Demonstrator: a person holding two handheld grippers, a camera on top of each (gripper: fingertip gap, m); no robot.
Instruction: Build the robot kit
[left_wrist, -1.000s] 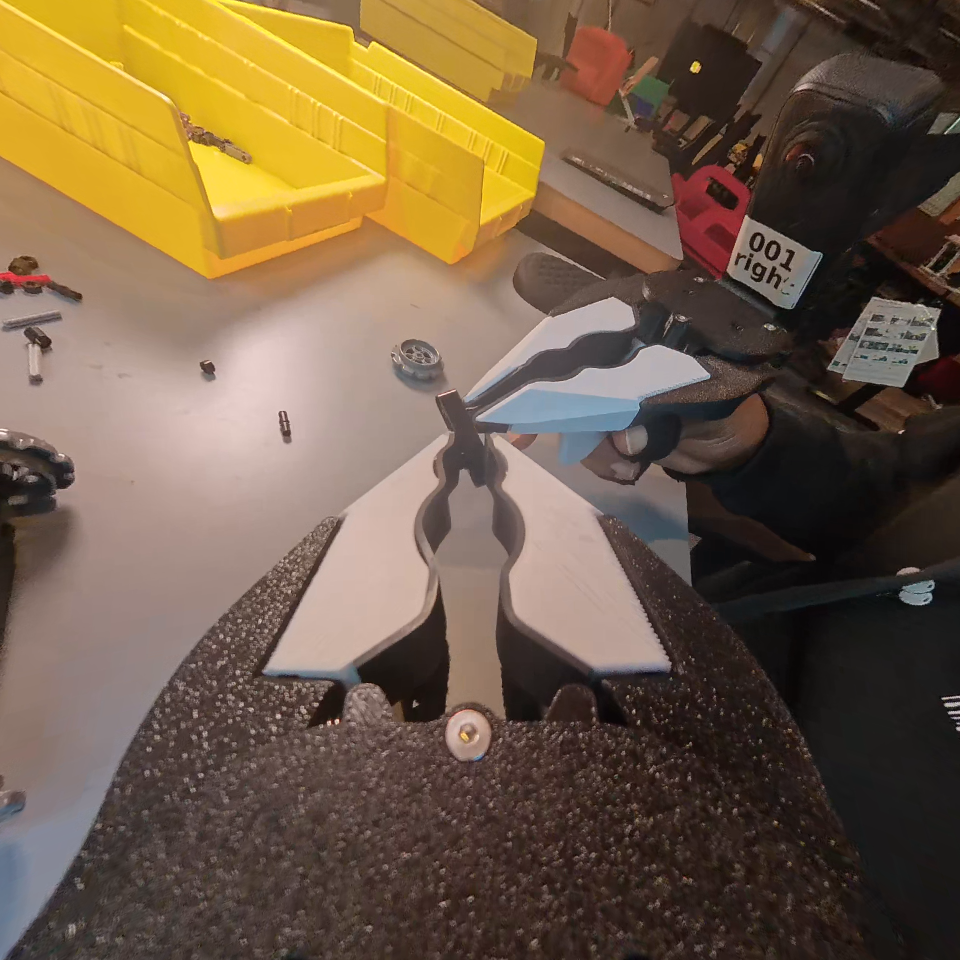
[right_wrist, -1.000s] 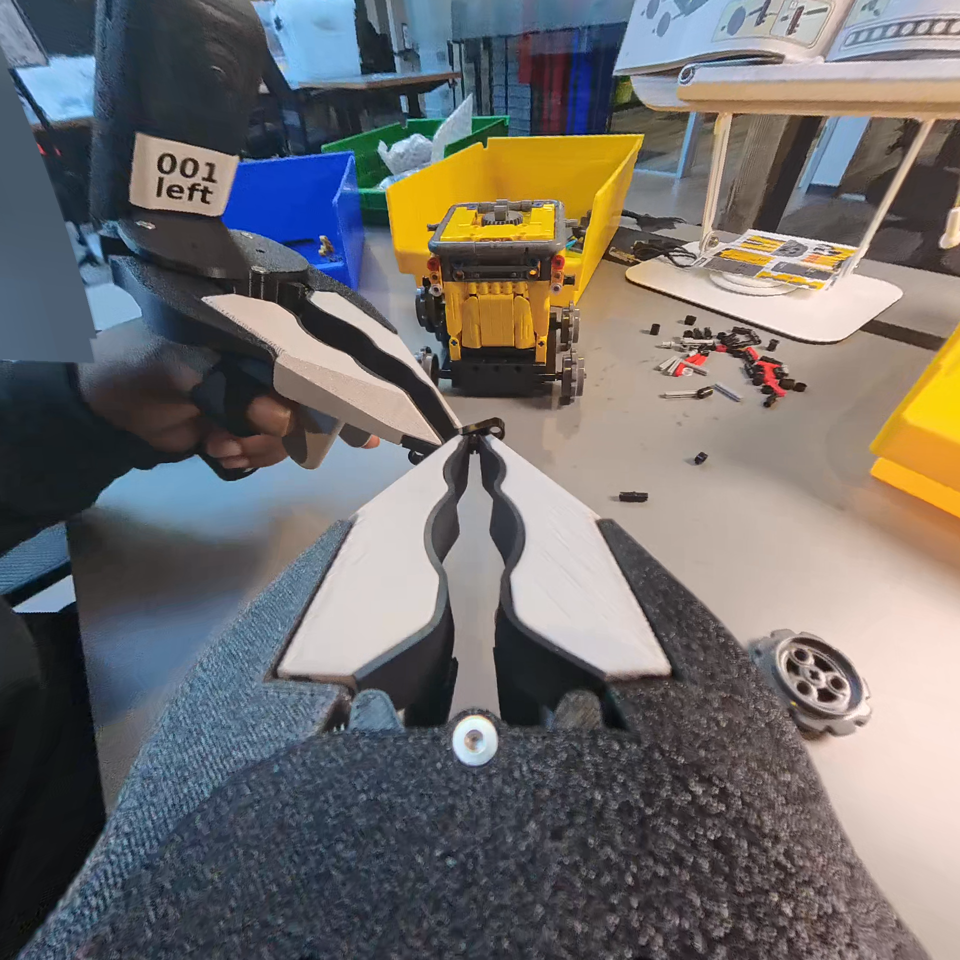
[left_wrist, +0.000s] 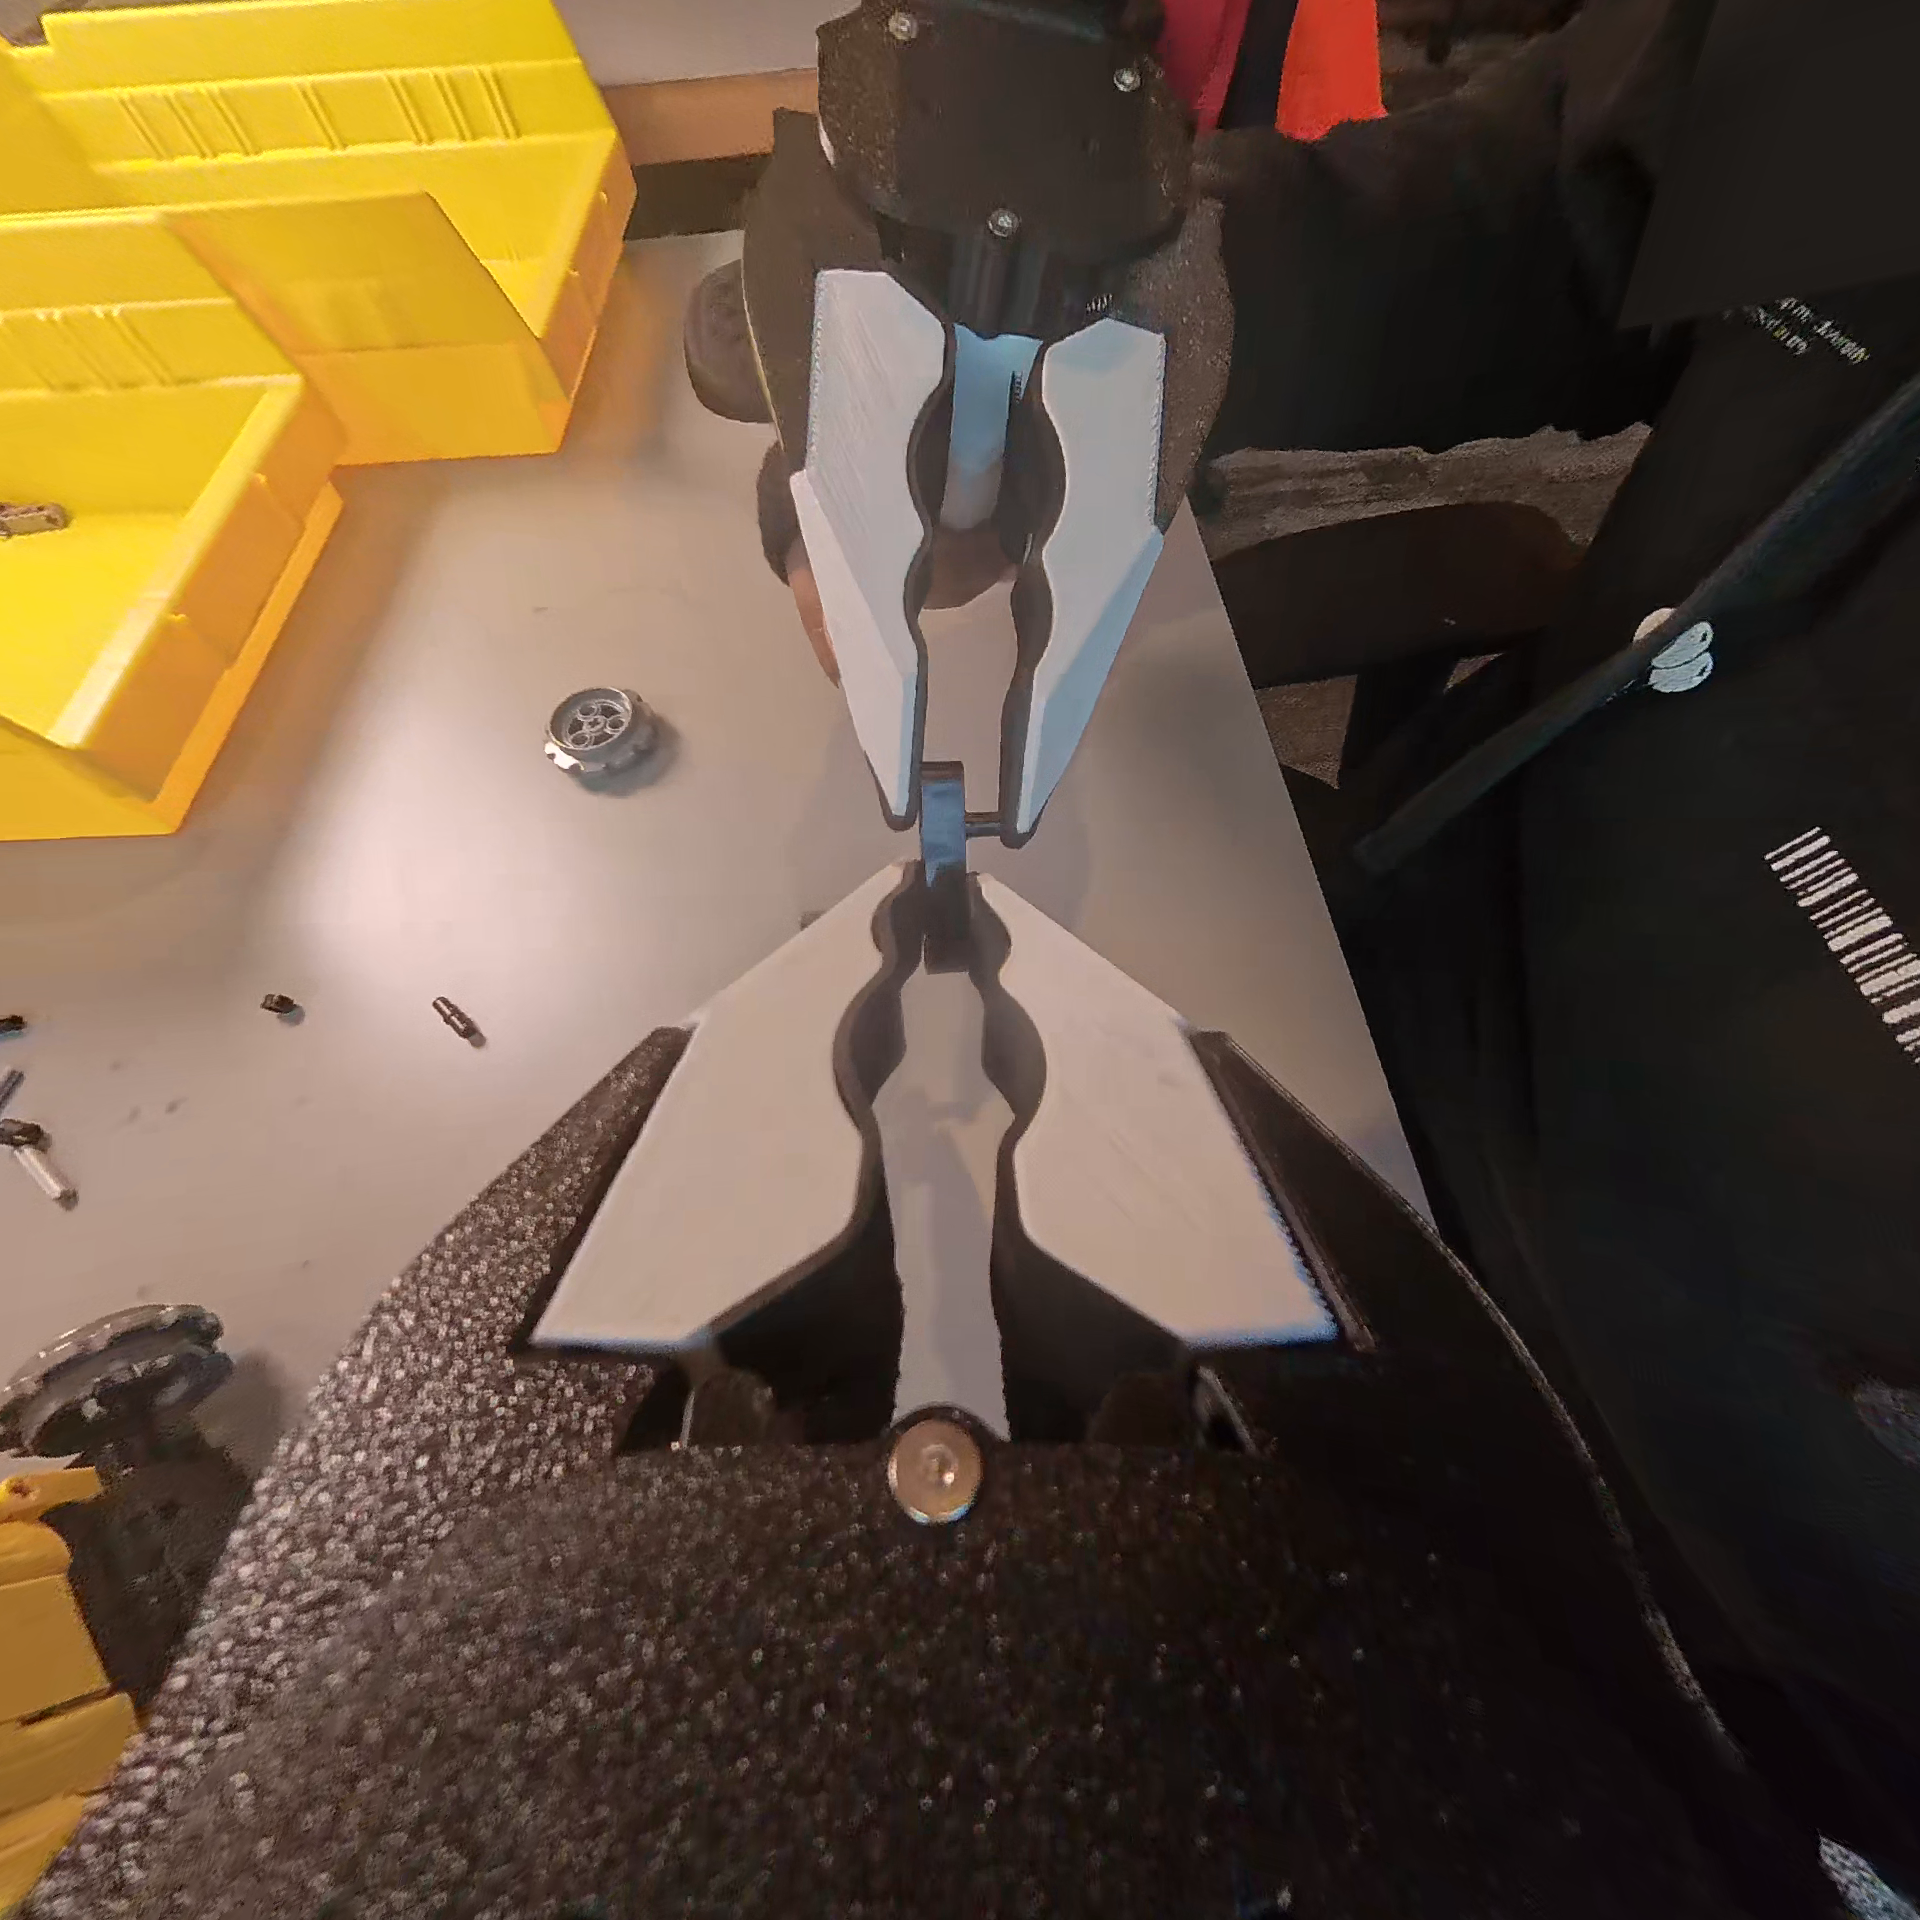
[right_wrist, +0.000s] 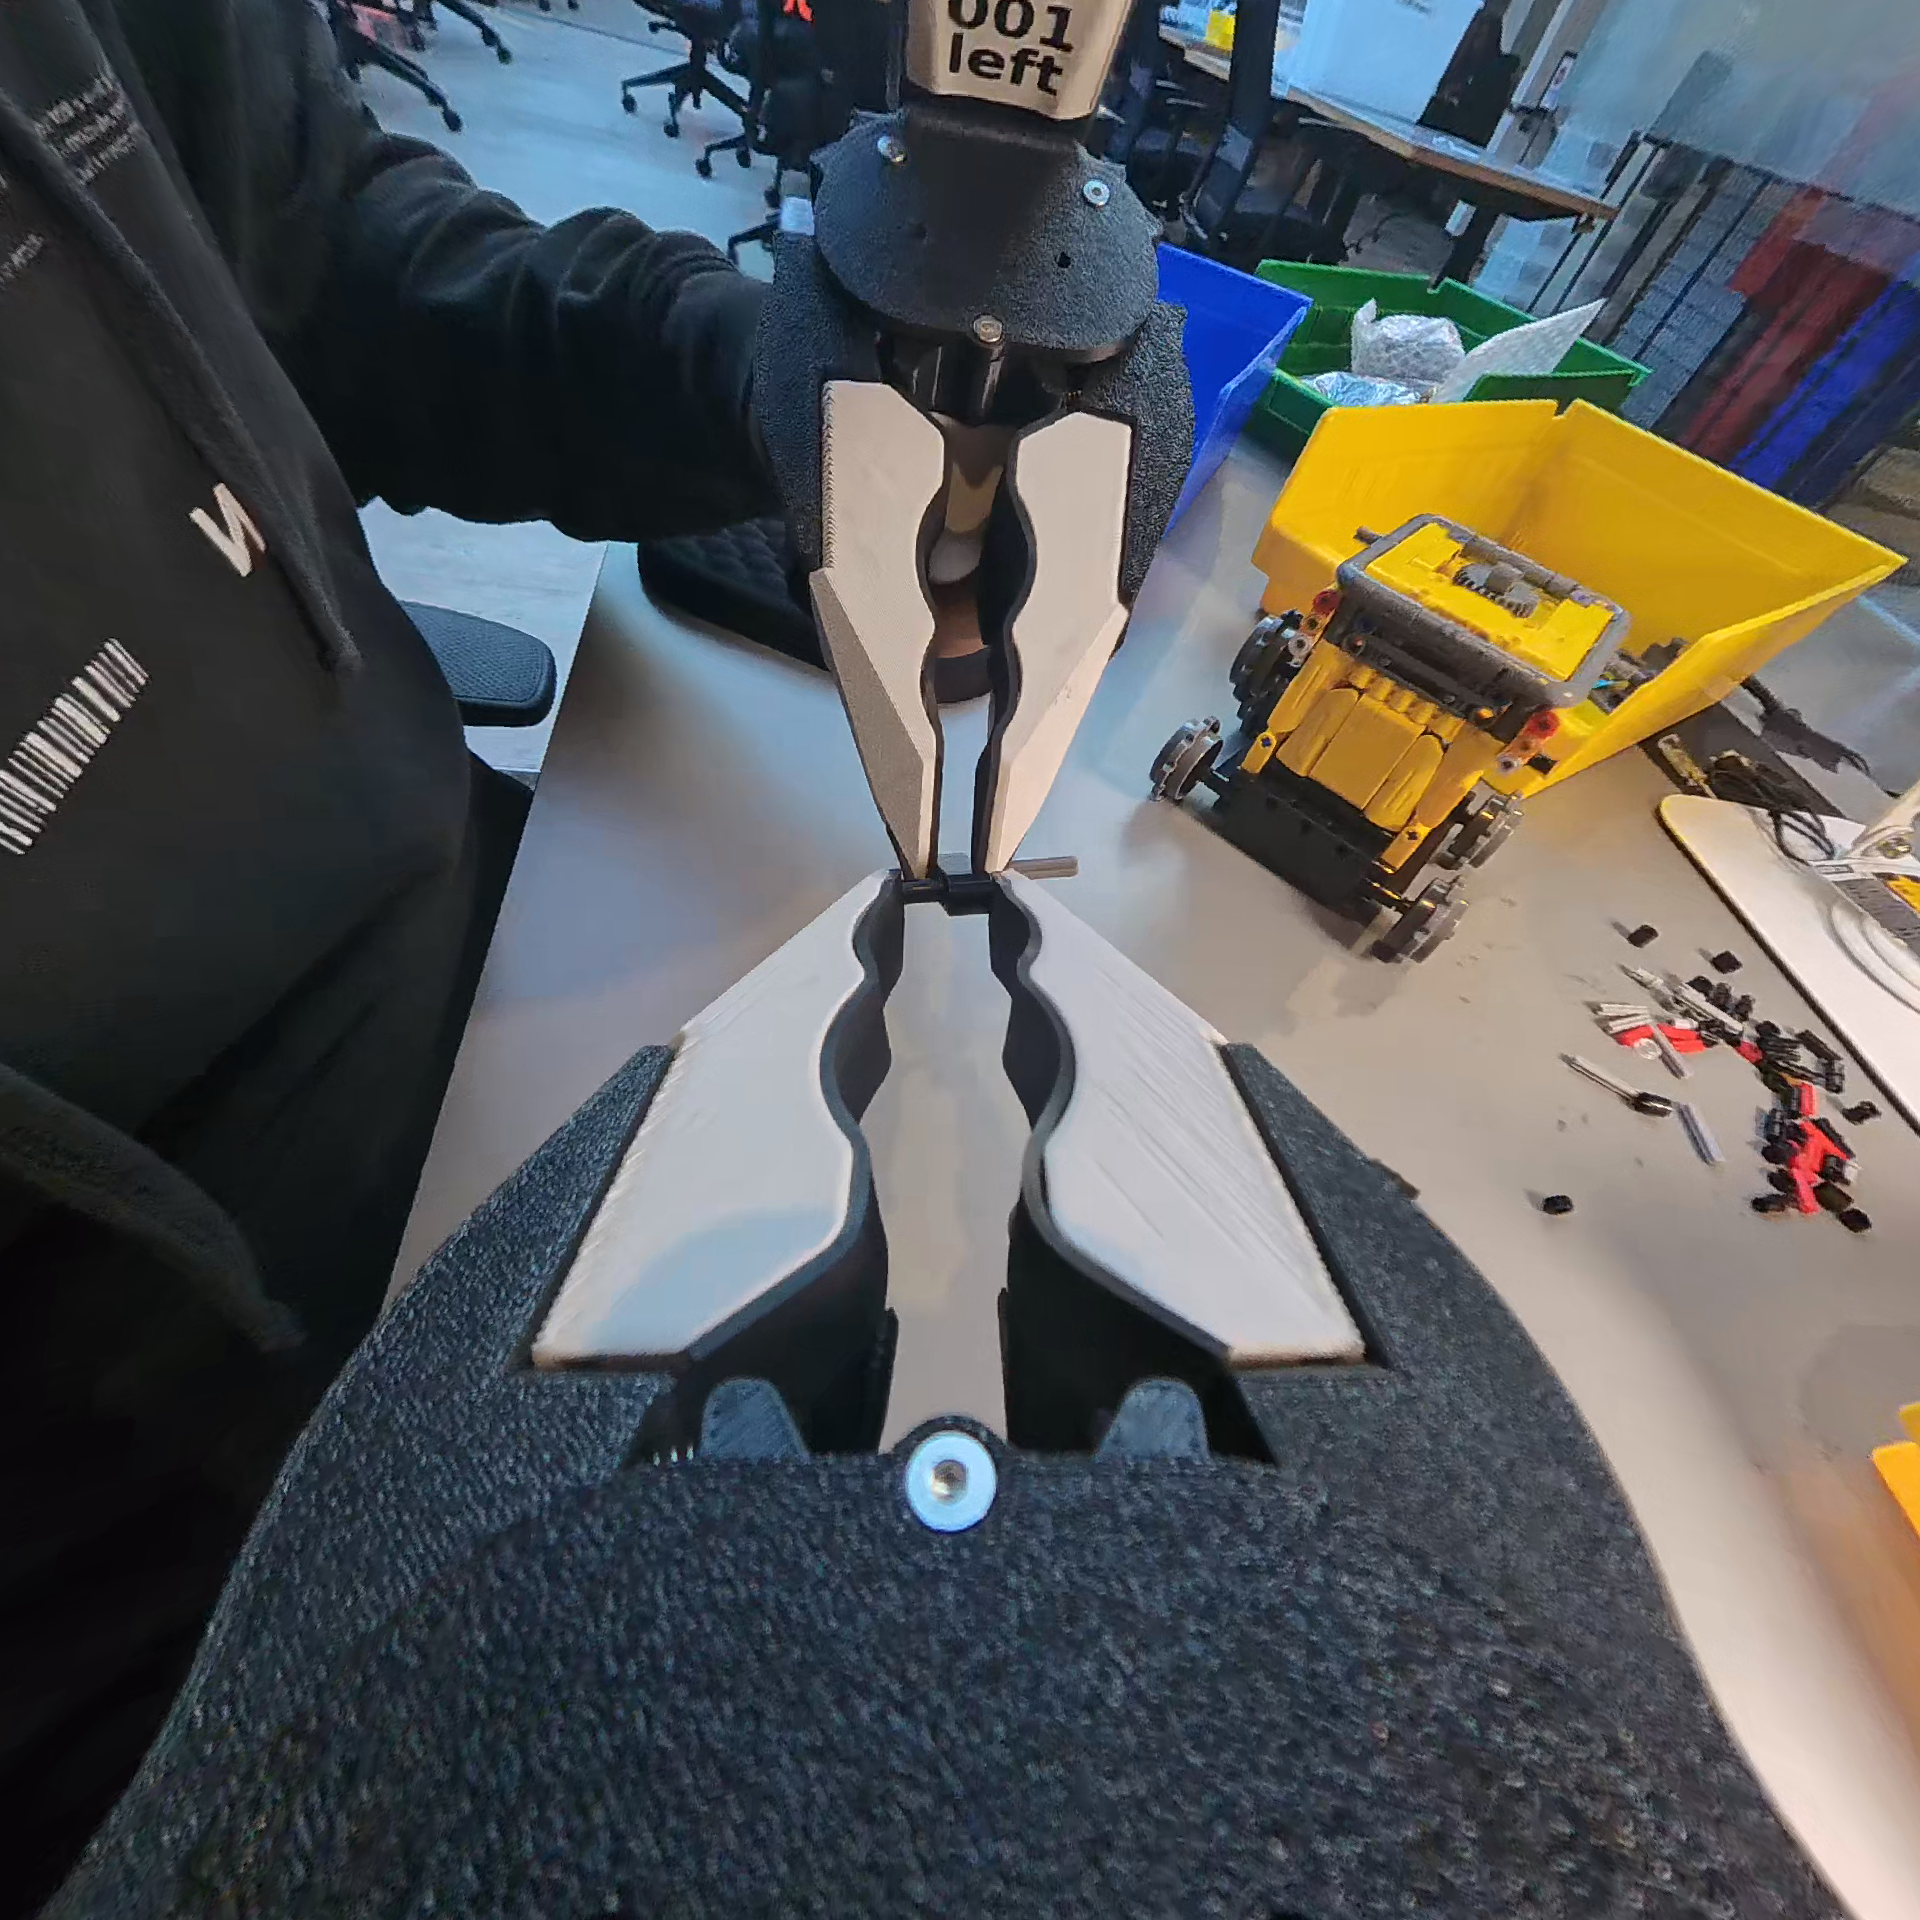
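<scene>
Black connector piece (left_wrist: 943, 894) pinched by both grippers' jaws, tip to tip

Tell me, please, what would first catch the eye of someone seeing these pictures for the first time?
Two hand-held tools meet tip to tip above the grey table: the left tool and the right tool, both pinching one small black part with a thin pin. Next comes the yellow toy truck on the table before a yellow bin, with loose black and red pieces scattered nearby.

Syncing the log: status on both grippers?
Left hand-held gripper shut on small black piece. Right hand-held gripper pinching the same piece, tip to tip. Nothing between them; both above grey table.
</scene>
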